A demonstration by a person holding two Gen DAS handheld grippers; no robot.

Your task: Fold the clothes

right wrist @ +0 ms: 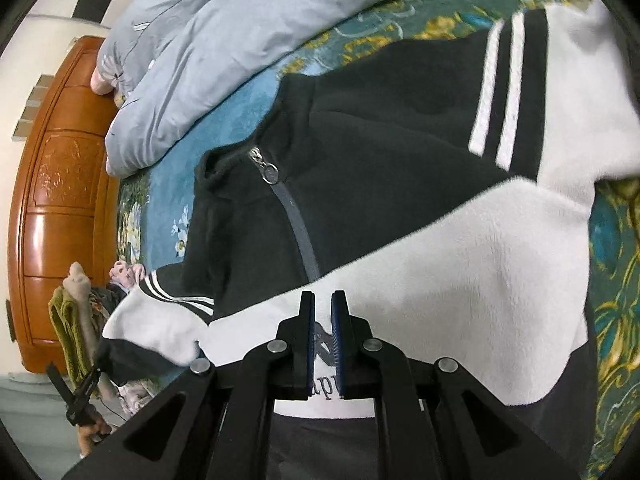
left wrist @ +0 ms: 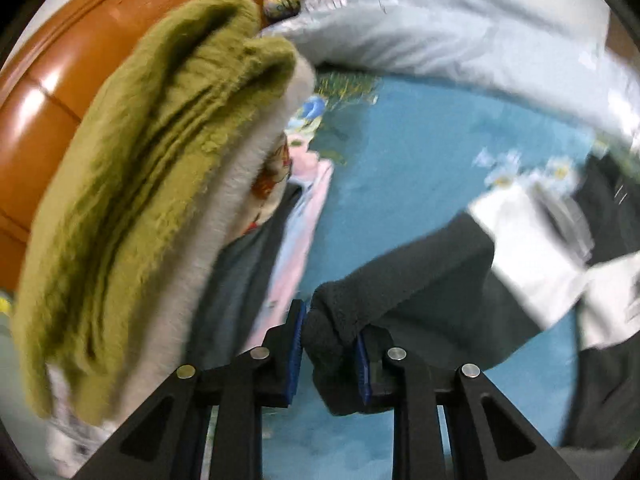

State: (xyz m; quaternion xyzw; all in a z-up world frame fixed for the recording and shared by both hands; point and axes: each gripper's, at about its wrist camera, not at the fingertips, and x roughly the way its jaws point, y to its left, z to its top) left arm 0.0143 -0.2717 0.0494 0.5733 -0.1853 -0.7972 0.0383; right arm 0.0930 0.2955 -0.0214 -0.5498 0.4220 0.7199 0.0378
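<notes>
While the black-and-white fleece jacket is lying spread on the blue bedspread, the left gripper is clamping its dark cuff; the right gripper, jaws nearly together, is hovering over its white panel.

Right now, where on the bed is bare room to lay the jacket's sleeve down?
The blue bedspread lies bare between the folded pile, the grey duvet and the jacket. It is crowded at the pile beside the headboard. The left hand-held gripper is shut on the cuff.
</notes>
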